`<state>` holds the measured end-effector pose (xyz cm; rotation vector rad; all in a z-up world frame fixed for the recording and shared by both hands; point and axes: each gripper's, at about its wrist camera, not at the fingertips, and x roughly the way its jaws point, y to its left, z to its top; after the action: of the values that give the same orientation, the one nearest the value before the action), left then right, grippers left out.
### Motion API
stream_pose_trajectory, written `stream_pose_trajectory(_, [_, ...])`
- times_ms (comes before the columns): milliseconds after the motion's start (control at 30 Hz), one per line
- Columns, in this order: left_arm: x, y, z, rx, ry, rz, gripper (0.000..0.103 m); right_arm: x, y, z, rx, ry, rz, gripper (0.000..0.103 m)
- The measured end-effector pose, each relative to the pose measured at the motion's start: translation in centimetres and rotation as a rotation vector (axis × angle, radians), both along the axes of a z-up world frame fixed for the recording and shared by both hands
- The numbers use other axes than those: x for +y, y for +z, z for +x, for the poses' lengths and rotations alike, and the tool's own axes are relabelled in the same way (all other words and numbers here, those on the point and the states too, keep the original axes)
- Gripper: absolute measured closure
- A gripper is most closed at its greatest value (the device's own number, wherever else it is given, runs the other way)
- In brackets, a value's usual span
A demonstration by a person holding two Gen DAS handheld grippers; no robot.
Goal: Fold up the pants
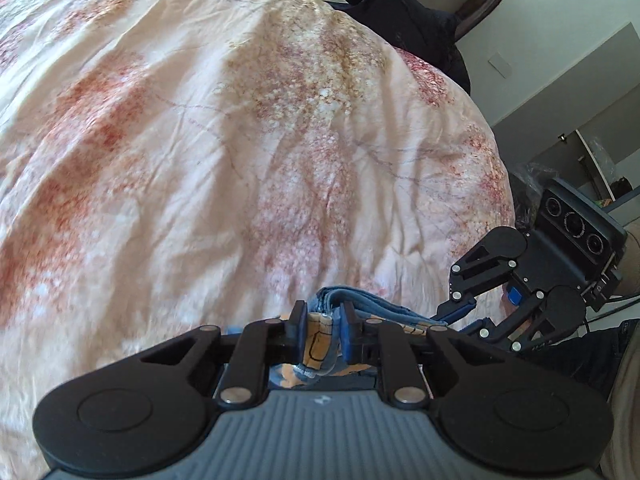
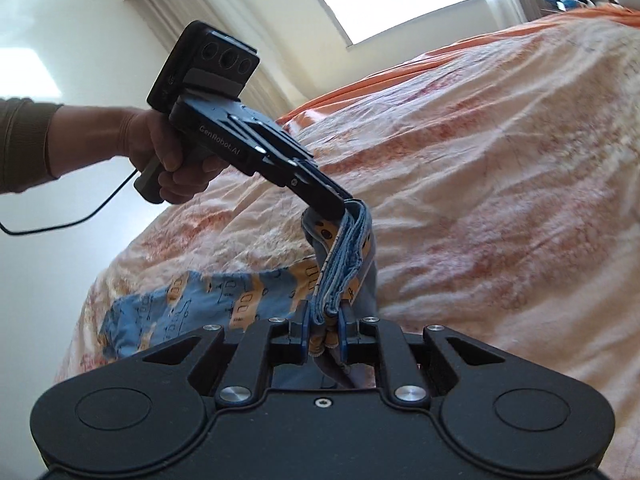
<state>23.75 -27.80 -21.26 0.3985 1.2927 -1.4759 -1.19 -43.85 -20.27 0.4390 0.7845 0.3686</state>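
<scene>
1. The left gripper (image 1: 326, 330) was pinched nearly closed on the waistband edge of the pants (image 1: 320, 344), its blue pads pressing the bunched blue-and-orange cloth from both sides.
2. The right gripper (image 2: 324, 330) was likewise clamped narrow on the same band, just beside the left gripper; the two grips probably served to lift one edge together so it could be carried over for a fold.
3. Between the two grippers the band hung taut and stacked in layers, off the bedspread (image 1: 200, 140).
4. The rest of the pants trailed flat on the bedspread below the left gripper.
5. A person's hand (image 2: 160, 152) held the left gripper's handle.
6. No container showed; a dark garment (image 1: 400, 12) lay at the far edge of the bed.
</scene>
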Motion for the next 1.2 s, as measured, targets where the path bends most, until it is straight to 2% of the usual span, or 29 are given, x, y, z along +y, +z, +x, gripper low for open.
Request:
stream_pose_trajectory(67, [2.7, -0.4, 0.1, -0.013, 0.075, 0.009, 0.083, 2.6, 0.3, 0.6, -0.011, 0.069, -0.076, 0.088])
stream_pose_trajectory(133, [5.7, -0.6, 0.7, -0.028, 0.196, -0.003, 0.082, 5.4, 0.1, 1.2, -0.016, 0.133, -0.155, 0.088])
stream_pose_trajectory(200, [9.2, -0.9, 1.2, 0.005, 0.335, -0.026, 0.075, 8.5, -0.7, 1.8, -0.017, 0.192, -0.239, 0.087])
stream_pose_trajectory(267, [11.8, -1.4, 1.0, 0.014, 0.421, -0.017, 0.060, 10.9, -1.7, 2.0, 0.000, 0.246, -0.255, 0.082])
stream_pose_trajectory(333, [13.1, -2.1, 0.3, -0.001, 0.444, 0.030, 0.058, 12.1, -2.4, 2.0, 0.022, 0.271, -0.253, 0.079])
stream_pose_trajectory(367, [13.5, -2.4, -0.1, -0.023, 0.444, 0.059, 0.057, 12.3, -2.5, 1.8, 0.030, 0.274, -0.230, 0.074])
stream_pose_trajectory(400, [13.9, -2.6, -0.6, -0.046, 0.438, 0.080, 0.056, 12.5, -2.4, 1.5, 0.033, 0.277, -0.223, 0.058])
stream_pose_trajectory(433, [14.1, -2.8, -1.2, -0.062, 0.435, 0.090, 0.053, 12.6, -2.3, 1.3, 0.038, 0.284, -0.223, 0.050])
stream_pose_trajectory(467, [14.3, -2.9, -1.8, -0.071, 0.442, 0.099, 0.046, 12.6, -2.0, 1.0, 0.041, 0.288, -0.214, 0.041])
stream_pose_trajectory(567, [14.0, -3.1, -3.7, -0.066, 0.494, 0.096, 0.035, 11.8, -1.4, 0.1, 0.071, 0.270, -0.175, 0.039])
stream_pose_trajectory(600, [14.1, -3.1, -4.7, -0.087, 0.518, 0.096, 0.033, 11.4, -1.2, -0.3, 0.081, 0.260, -0.173, 0.037])
stream_pose_trajectory(733, [14.0, -3.2, -8.1, -0.097, 0.624, 0.077, 0.031, 9.0, -0.3, -1.5, 0.112, 0.218, -0.186, 0.029])
stream_pose_trajectory(833, [13.9, -3.2, -10.7, -0.121, 0.685, 0.071, 0.025, 7.1, 0.4, -1.9, 0.129, 0.202, -0.202, 0.027])
stream_pose_trajectory(900, [14.0, -3.3, -12.4, -0.137, 0.732, 0.080, 0.022, 5.3, 1.1, -1.6, 0.131, 0.188, -0.199, 0.022])
stream_pose_trajectory(967, [14.4, -3.7, -14.0, -0.092, 0.790, 0.068, 0.022, 3.5, 2.1, -0.7, 0.099, 0.190, -0.206, 0.022])
stream_pose_trajectory(1067, [14.7, -4.7, -16.0, -0.029, 0.862, 0.044, 0.022, 1.7, 3.5, 2.0, 0.052, 0.259, -0.226, 0.022])
stream_pose_trajectory(1200, [14.3, -5.5, -17.6, -0.017, 0.925, 0.036, 0.024, 2.2, 4.8, 7.1, 0.040, 0.494, -0.280, 0.022])
